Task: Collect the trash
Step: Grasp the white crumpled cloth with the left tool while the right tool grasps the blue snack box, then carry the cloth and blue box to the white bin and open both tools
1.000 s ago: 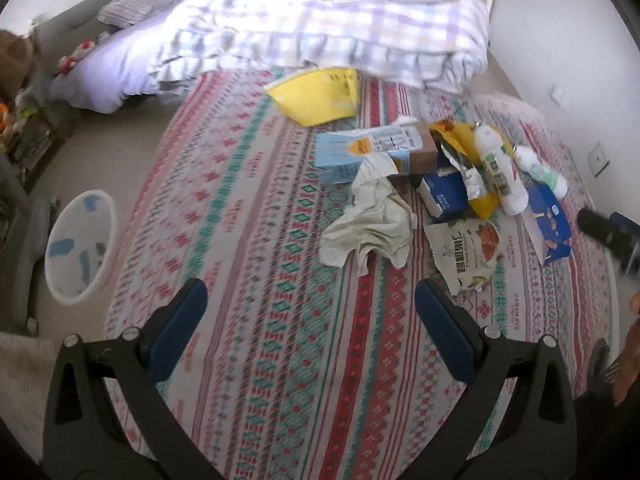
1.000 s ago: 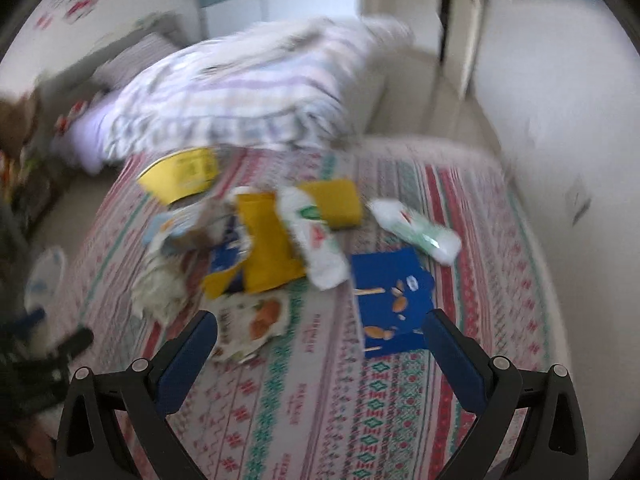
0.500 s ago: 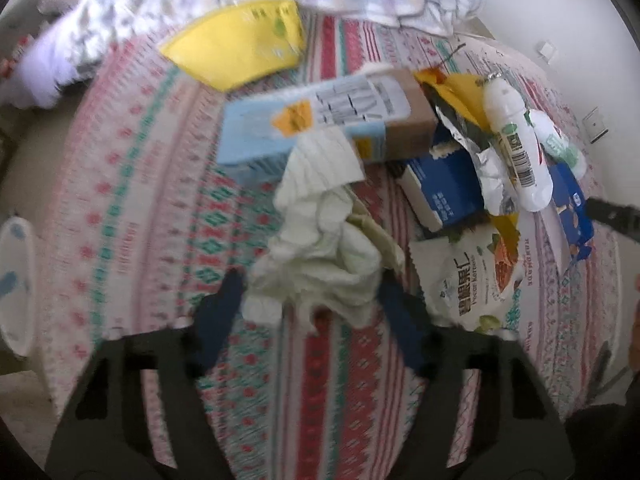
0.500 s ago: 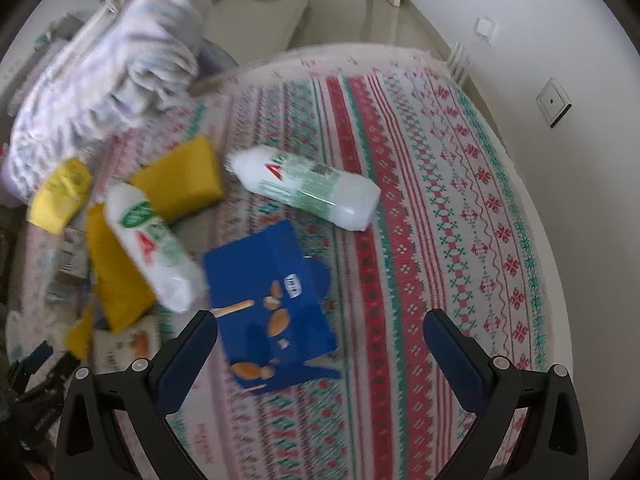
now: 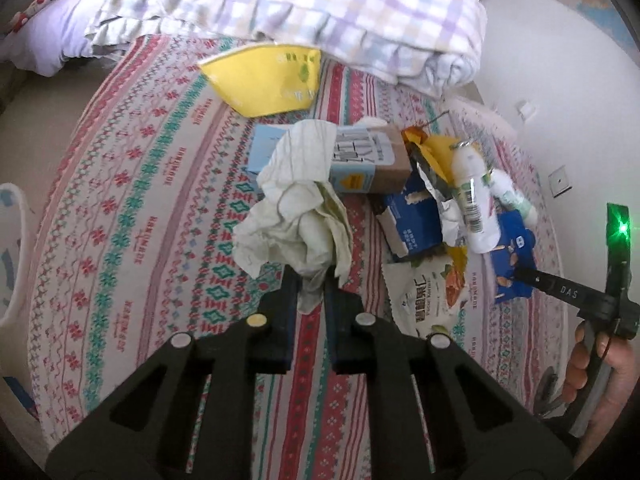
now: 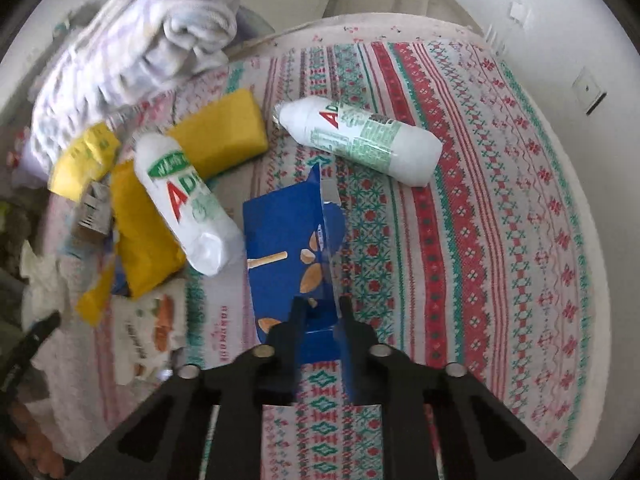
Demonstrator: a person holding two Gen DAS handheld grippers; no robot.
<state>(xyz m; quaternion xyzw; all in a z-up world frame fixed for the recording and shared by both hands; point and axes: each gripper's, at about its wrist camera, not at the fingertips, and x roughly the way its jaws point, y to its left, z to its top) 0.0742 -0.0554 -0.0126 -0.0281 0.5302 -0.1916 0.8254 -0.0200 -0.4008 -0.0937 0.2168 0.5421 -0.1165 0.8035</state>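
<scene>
Left hand-held gripper (image 5: 311, 280) closing, pinching rag (image 5: 296, 216) bunched toward 12 o'clock on bed (image 5: 140, 184); right hand-held gripper (image 6: 320, 312) closing on blue box (image 6: 280, 232), long axis toward 12, right nearer.

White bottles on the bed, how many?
2. One white bottle lies across the yellow packet, left of the blue box. The other bottle lies alone on the patterned bedspread, farther up right. More could hide under the pile.
</scene>
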